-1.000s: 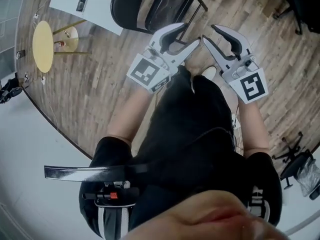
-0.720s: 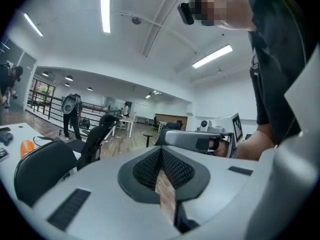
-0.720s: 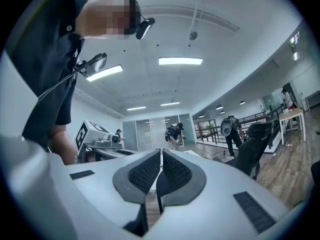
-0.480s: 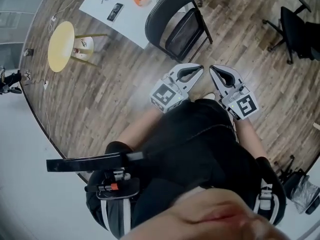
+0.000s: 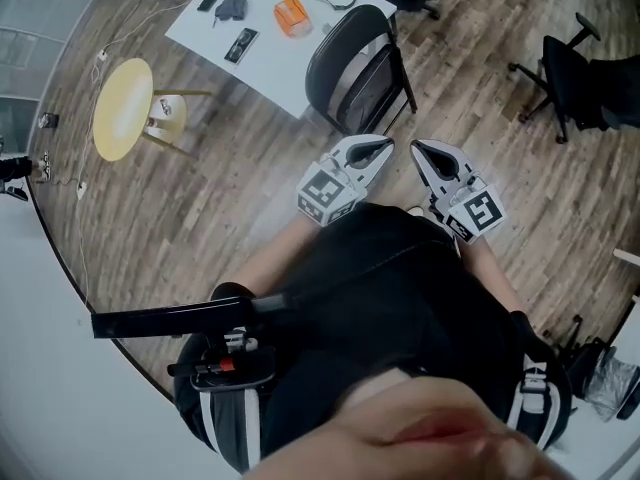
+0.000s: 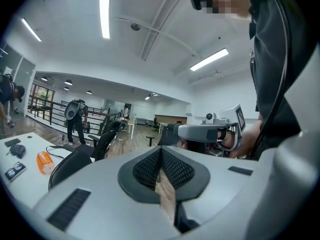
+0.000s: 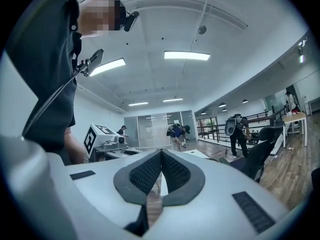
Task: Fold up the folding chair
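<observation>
The folding chair (image 5: 358,66) stands on the wooden floor (image 5: 190,188) against the near edge of the white bench (image 5: 262,63), just ahead of both tongs. The left tongs (image 5: 387,146) and right tongs (image 5: 416,149) are each clenched on nothing, tips near each other. Bare floor opens leftward to a round yellow stool (image 5: 122,108); an office chair (image 5: 560,68) stands well apart on the right. Only the gripper views show ceiling lights (image 6: 104,11), a railing (image 6: 50,111) and distant people (image 7: 237,129); only the head view shows the floor around the chair.
</observation>
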The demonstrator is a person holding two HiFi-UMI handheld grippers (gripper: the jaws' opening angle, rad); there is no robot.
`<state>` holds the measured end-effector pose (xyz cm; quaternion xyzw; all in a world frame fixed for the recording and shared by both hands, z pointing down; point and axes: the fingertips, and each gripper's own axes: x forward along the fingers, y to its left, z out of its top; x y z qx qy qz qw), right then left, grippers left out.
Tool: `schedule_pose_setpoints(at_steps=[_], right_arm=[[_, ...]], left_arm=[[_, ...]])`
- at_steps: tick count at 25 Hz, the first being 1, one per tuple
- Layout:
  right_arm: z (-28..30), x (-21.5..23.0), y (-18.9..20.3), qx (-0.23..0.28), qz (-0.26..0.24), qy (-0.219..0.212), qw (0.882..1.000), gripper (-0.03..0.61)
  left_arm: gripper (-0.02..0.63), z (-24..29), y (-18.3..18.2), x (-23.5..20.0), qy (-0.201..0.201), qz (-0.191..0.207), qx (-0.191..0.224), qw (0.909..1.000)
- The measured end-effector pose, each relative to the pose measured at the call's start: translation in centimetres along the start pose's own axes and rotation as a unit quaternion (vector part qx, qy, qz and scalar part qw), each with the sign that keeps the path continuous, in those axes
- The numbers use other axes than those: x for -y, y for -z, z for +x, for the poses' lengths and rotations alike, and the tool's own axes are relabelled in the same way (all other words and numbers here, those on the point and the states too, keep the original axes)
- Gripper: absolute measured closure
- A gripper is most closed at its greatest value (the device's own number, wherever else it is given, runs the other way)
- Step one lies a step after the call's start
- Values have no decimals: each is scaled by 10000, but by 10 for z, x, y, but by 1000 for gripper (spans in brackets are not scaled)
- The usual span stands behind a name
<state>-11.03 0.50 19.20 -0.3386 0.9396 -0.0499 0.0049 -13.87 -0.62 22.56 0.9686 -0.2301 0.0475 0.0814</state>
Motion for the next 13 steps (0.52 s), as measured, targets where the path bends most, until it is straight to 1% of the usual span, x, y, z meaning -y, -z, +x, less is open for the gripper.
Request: schedule_pose_setpoints(at_steps=[7, 13], right_arm=[[15, -3, -4, -2, -50, 110, 9999, 568], [12, -2, -6, -31, -49, 182, 9998, 568]], left_arm=[[609, -10, -4, -17, 49, -2, 34, 10000], [609, -8, -9, -15, 94, -41, 54, 9999]])
